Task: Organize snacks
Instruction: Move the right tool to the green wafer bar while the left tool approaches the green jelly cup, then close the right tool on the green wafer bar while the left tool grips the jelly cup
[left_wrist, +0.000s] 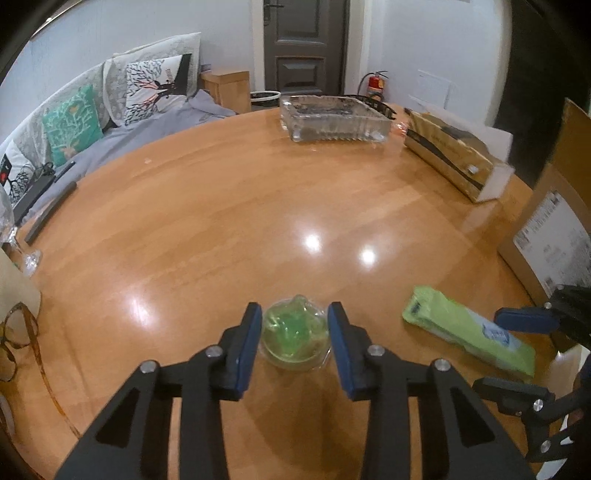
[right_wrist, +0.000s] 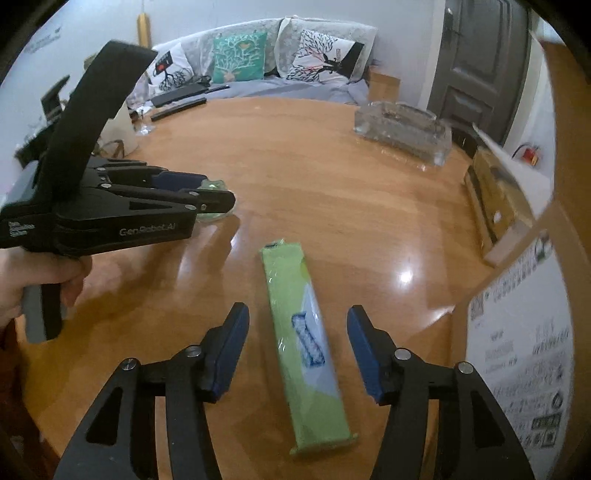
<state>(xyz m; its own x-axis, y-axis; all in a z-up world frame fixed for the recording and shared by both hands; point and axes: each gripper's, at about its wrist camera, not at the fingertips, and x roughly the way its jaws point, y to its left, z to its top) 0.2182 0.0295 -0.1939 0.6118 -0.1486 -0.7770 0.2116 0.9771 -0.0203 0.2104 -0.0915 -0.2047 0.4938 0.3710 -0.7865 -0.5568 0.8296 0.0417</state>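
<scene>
I am working over a round wooden table (left_wrist: 221, 206); a heavy clear glass tray (left_wrist: 334, 118) is sitting at its far side, a long tan box (left_wrist: 448, 155) is lying along the far right edge, and a large cardboard carton (right_wrist: 517, 332) is standing close on the right, walling that side in; at the far left a white bag (right_wrist: 123, 127), a wine glass (left_wrist: 22, 243) and a pair of dark bars (right_wrist: 179, 105) are crowding the rim, with eyeglasses (left_wrist: 18, 332) lying near the left edge and a sofa with patterned cushions (right_wrist: 240, 55) beyond the table; the wide middle of the tabletop is lying bare and glossy, giving me free room toward the far tray, while the right is staying tight against the carton; my left gripper (left_wrist: 293, 334) is reaching down over a small clear jelly cup (left_wrist: 293, 338) with green filling, its blue pads flanking the cup on both sides and looking to be just at its rim, though I cannot tell whether they are pressing; the cup is resting on the table near me; my right gripper (right_wrist: 297, 349) is hanging released above a long green snack packet (right_wrist: 304, 343), which is lying flat lengthwise between the spread fingers, touching neither pad; the packet is sitting just right of the jelly cup, near the carton.
</scene>
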